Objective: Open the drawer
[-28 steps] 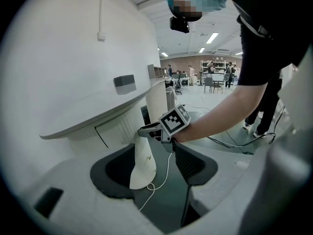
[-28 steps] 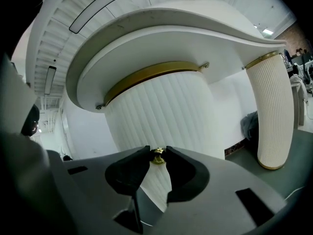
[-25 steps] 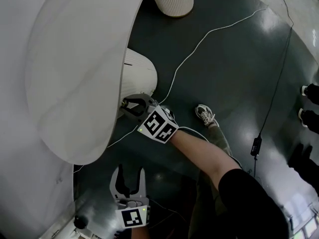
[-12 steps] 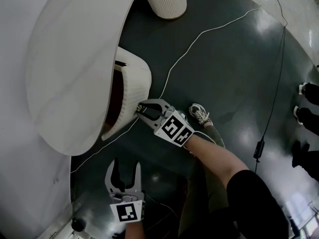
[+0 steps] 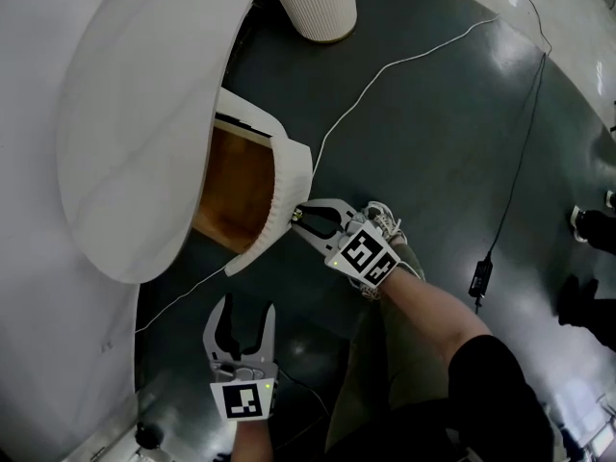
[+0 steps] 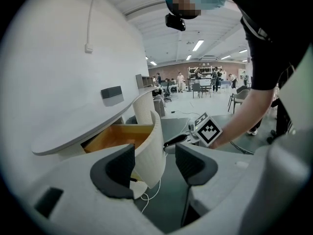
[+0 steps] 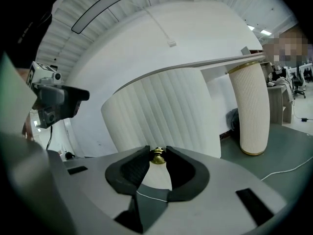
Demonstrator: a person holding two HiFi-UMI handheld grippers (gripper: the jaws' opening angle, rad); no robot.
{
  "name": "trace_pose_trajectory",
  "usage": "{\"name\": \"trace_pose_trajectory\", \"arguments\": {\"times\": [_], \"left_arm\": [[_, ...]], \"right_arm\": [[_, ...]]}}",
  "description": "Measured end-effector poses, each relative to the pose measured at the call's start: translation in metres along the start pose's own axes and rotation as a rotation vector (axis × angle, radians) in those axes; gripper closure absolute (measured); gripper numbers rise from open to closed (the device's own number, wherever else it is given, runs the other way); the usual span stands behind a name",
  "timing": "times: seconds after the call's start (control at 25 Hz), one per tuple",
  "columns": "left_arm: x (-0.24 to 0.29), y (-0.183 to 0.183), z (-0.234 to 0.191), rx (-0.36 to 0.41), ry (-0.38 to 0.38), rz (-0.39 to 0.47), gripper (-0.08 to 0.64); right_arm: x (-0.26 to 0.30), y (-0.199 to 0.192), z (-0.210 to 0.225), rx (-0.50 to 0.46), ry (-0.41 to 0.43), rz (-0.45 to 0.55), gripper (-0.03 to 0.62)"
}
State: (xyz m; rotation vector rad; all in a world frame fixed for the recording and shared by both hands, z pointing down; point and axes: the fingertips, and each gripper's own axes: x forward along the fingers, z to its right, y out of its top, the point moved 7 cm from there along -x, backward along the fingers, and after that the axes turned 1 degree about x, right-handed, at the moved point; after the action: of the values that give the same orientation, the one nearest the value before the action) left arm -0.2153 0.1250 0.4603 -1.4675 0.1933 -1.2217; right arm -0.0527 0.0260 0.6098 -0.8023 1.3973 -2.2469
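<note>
Drawer [image 5: 238, 186] has slid out from under the desk [image 5: 135, 123] edge, wooden inside now showing; right gripper [image 5: 300, 216] clamped on its brass knob [image 7: 157, 156], left gripper [image 5: 244, 308] spread, empty; opening looks nearly done

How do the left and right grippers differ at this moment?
The right gripper is shut on the small brass knob of the drawer; the left gripper stands open and holds nothing. The right gripper meets the ribbed front of the drawer, which is partly pulled out, while the left gripper hangs apart from it, nearer the person, over the dark floor. Both are the same two-jaw tool, one in each hand.
</note>
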Motion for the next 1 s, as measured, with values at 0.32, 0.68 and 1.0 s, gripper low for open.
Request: {"name": "trace_pose_trajectory", "arguments": {"times": [0.32, 0.68, 1.0], "left_arm": [[0.008, 0.006, -0.017, 0.004, -0.042, 0.003, 0.307], [0.010, 0.011, -0.011, -0.001, -0.058, 0.026, 0.307], [0.012, 0.012, -0.006, 0.007, -0.074, 0.035, 0.307]], "right_arm": [[-0.008, -0.001, -0.001, -0.002, -0.004, -0.032, 0.483], [-0.034, -0.014, -0.004, 0.060, -0.027, -0.012, 0.485], [-0.043, -0.012, -0.005, 0.017, -0.064, -0.040, 0.483]]}}
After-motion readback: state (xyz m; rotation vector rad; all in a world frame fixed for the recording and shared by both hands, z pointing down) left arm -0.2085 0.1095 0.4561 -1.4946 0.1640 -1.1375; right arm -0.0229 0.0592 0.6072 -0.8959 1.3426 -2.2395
